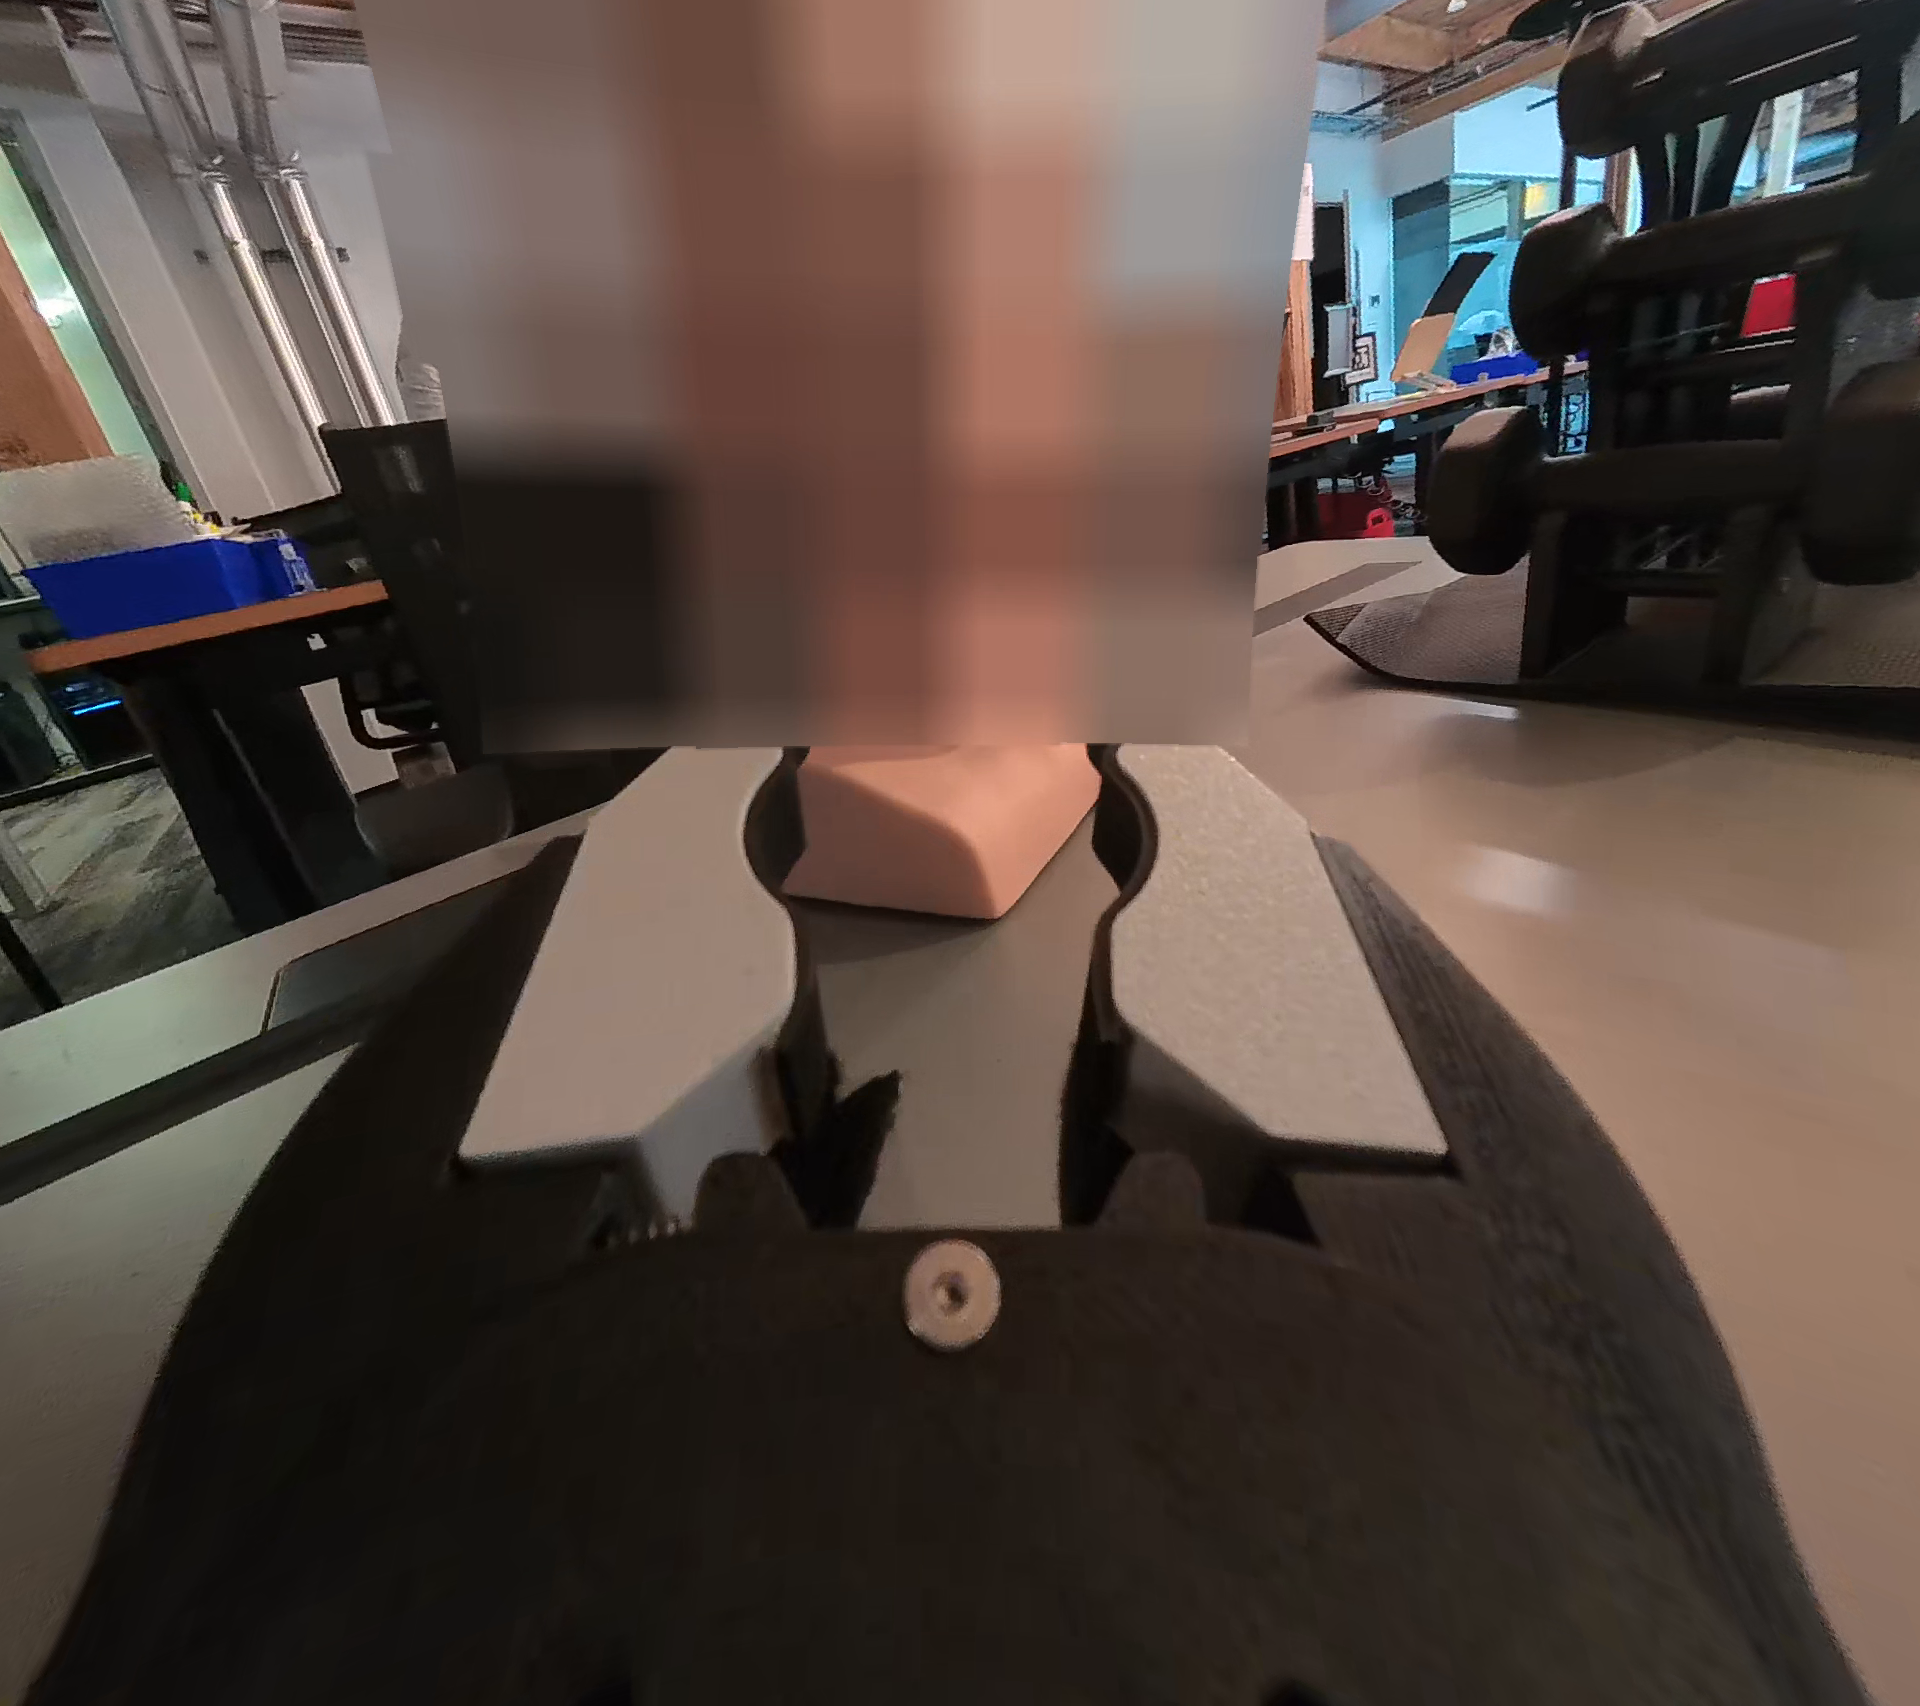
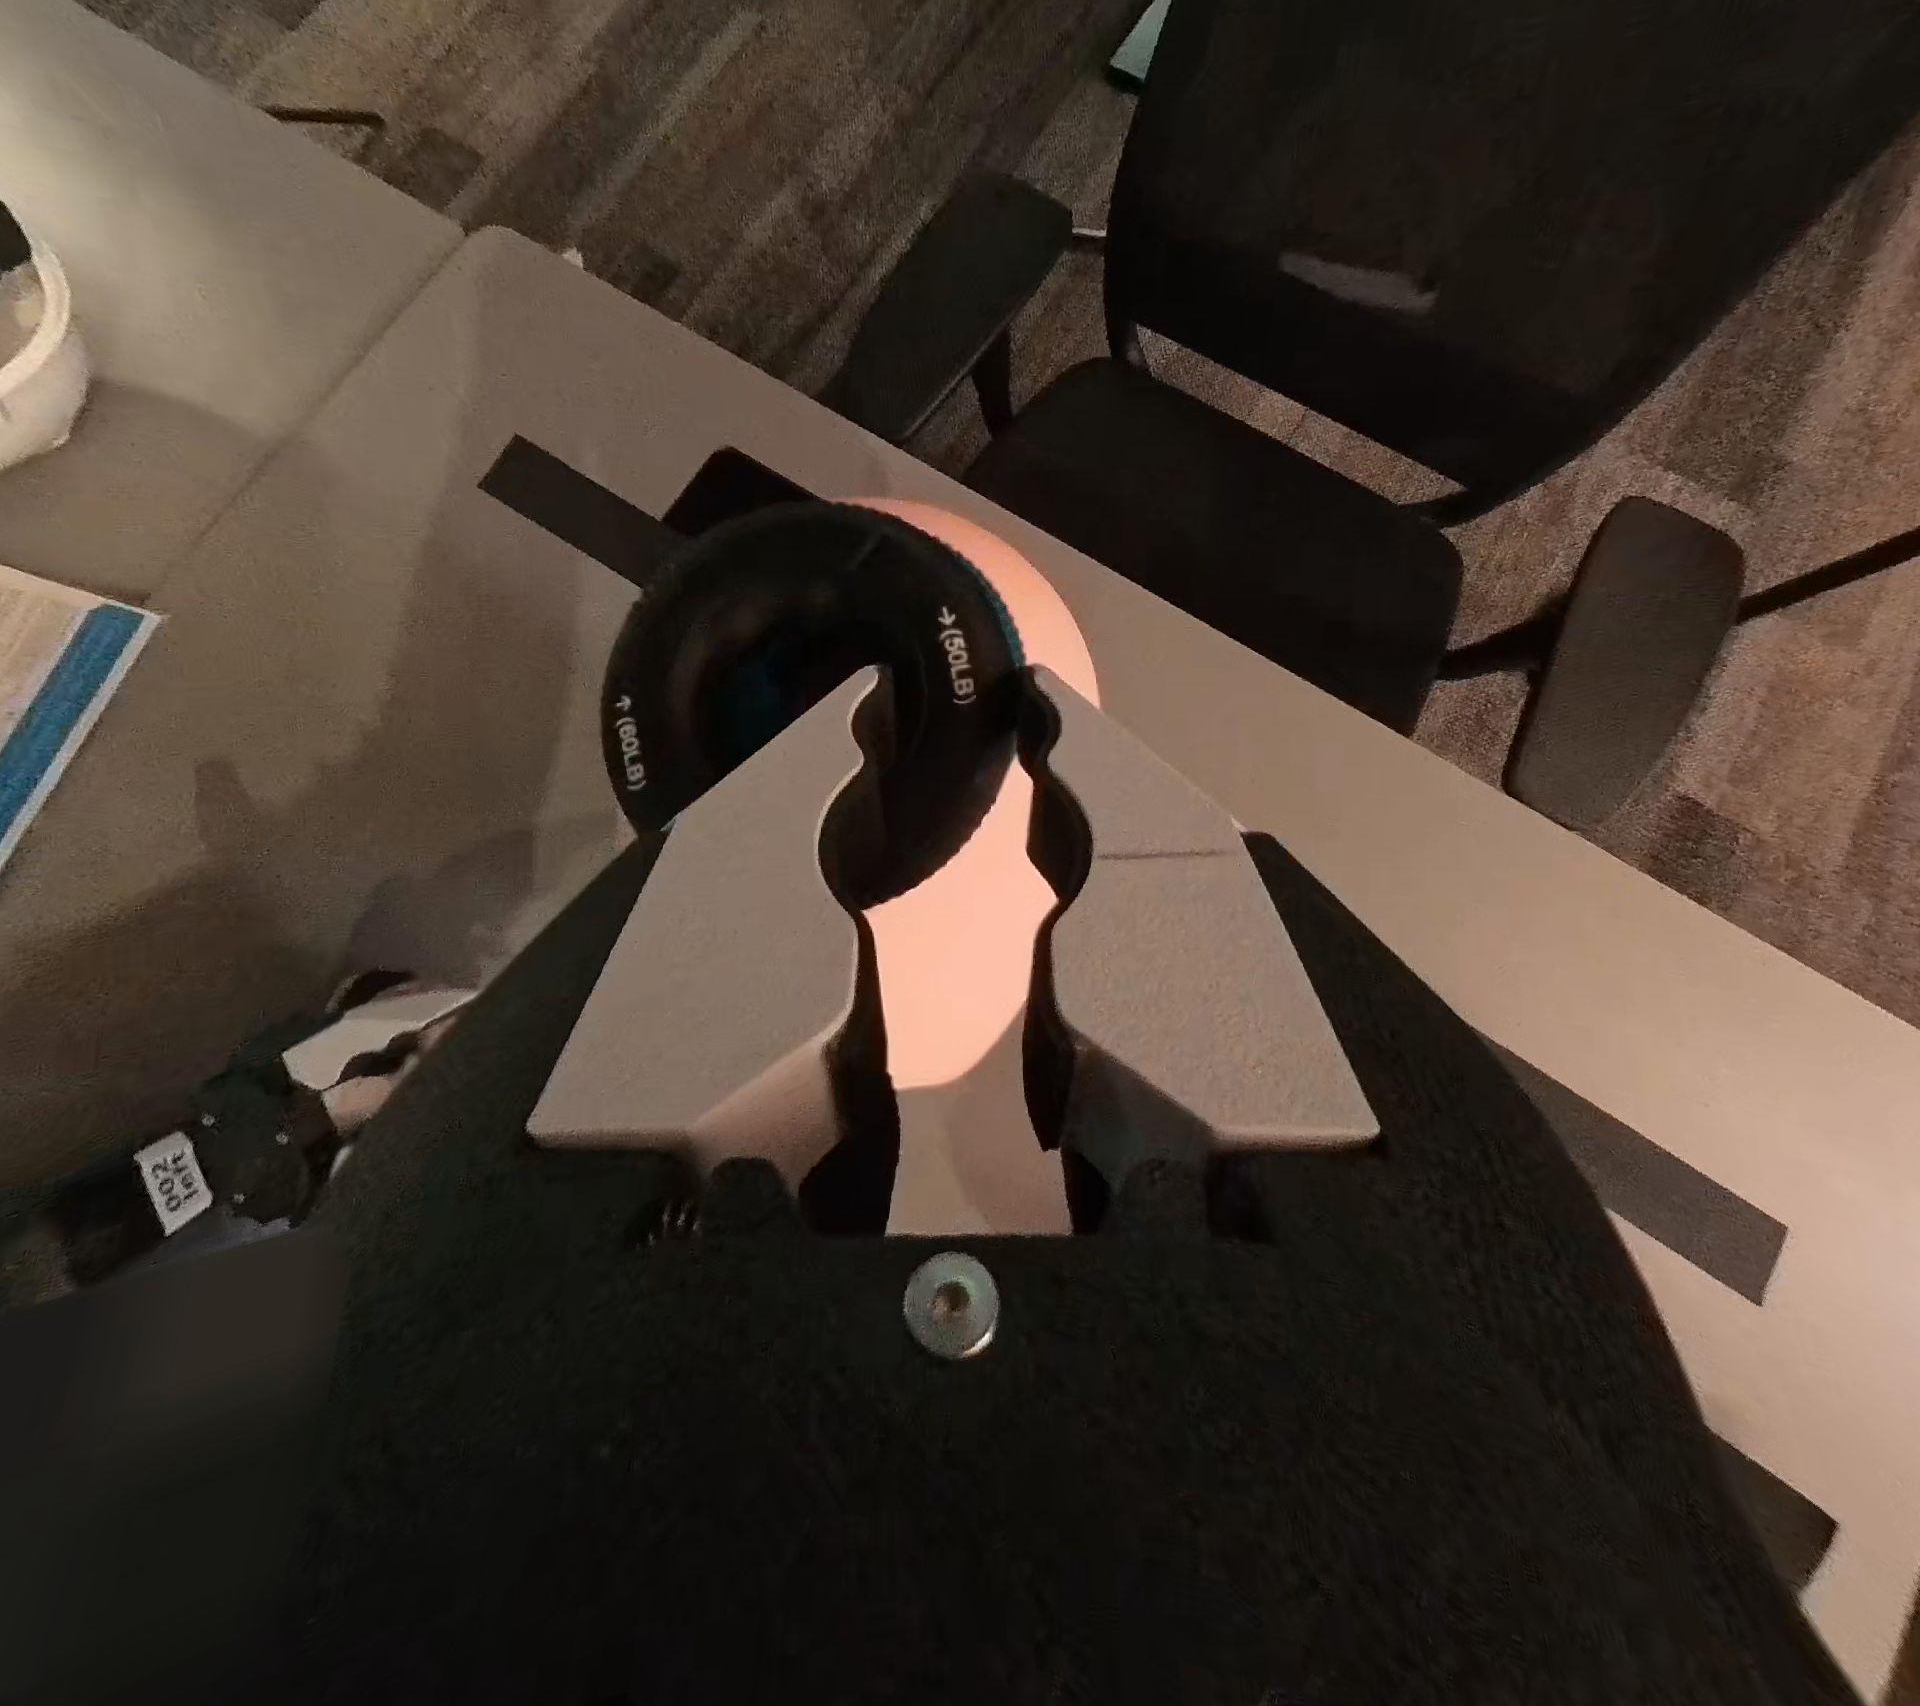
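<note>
Gripping a black ring (image 2: 800, 680) by its rim, the right gripper (image 2: 961, 700) has its grey fingers (image 2: 727, 918) clamped on the ring's right-hand section, with the fingertips nearly meeting across it. The ring is thick, ribbed along its outer edge and bears white printed markings. It sits directly above a peach-coloured rounded form (image 2: 966, 939) that stands on the grey worktop (image 2: 312, 617) near the far edge — whether ring and form touch cannot be told. A strip of dark tape (image 2: 566, 493) crosses the worktop beyond the ring, and a black office chair (image 2: 1455, 254) stands on the floor past the worktop edge.

The left gripper (image 1: 948, 783) lies low over the worktop (image 1: 1558, 929), its fingers (image 1: 665, 960) apart with nothing between them. Just ahead of the fingertips sits the flared base of a peach-coloured form (image 1: 935, 835), resting on a dark strip; its upper part is hidden by a blurred patch. To the right, well apart, a black rack of dumbbells (image 1: 1704, 368) stands on a dark mat (image 1: 1455, 628). A blue bin (image 1: 156, 586) sits on a separate table at far left.
</note>
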{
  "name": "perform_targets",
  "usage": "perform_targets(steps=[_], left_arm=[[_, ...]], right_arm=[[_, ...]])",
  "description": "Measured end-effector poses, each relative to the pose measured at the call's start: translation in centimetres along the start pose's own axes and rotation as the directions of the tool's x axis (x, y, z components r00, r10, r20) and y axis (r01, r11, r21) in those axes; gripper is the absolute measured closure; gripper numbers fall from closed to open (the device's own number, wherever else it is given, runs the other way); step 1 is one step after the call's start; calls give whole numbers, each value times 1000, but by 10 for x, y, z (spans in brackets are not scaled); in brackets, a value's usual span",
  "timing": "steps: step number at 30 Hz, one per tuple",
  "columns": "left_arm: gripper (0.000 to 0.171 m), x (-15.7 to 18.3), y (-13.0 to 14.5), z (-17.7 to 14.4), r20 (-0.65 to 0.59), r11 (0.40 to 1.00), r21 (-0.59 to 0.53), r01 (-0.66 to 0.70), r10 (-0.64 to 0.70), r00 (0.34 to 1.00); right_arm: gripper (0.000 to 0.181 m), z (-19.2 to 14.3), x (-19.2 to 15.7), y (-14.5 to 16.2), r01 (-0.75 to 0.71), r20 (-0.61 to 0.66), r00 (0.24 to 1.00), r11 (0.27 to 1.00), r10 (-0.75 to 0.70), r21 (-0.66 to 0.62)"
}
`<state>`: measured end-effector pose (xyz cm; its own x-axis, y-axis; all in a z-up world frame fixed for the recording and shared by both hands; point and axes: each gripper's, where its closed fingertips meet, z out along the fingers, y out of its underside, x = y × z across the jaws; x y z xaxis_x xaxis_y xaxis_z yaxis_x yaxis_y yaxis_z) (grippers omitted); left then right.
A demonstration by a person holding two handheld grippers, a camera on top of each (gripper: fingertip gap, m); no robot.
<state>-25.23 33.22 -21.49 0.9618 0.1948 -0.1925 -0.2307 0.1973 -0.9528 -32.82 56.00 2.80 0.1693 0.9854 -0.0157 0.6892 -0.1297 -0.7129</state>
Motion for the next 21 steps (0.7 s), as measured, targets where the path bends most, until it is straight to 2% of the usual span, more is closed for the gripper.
perform_targets(steps=[7, 15, 21], left_arm=[[119, 0, 0, 0, -7, 1000, 0, 9, -9, 1000], [119, 2, 1, 0, -16, 1000, -4, 9, -9, 1000], [119, -1, 3, 1, -13, 999, -9, 39, -40, 999]], right_arm=[[160, 3, 8, -5, -24, -16, 1000, 999, 25, 34], [158, 10, 4, -1, -76, 50, 996, 997, 75, 17], [126, 1, -2, -5, -105, 130, 987, 990, 93, 90]])
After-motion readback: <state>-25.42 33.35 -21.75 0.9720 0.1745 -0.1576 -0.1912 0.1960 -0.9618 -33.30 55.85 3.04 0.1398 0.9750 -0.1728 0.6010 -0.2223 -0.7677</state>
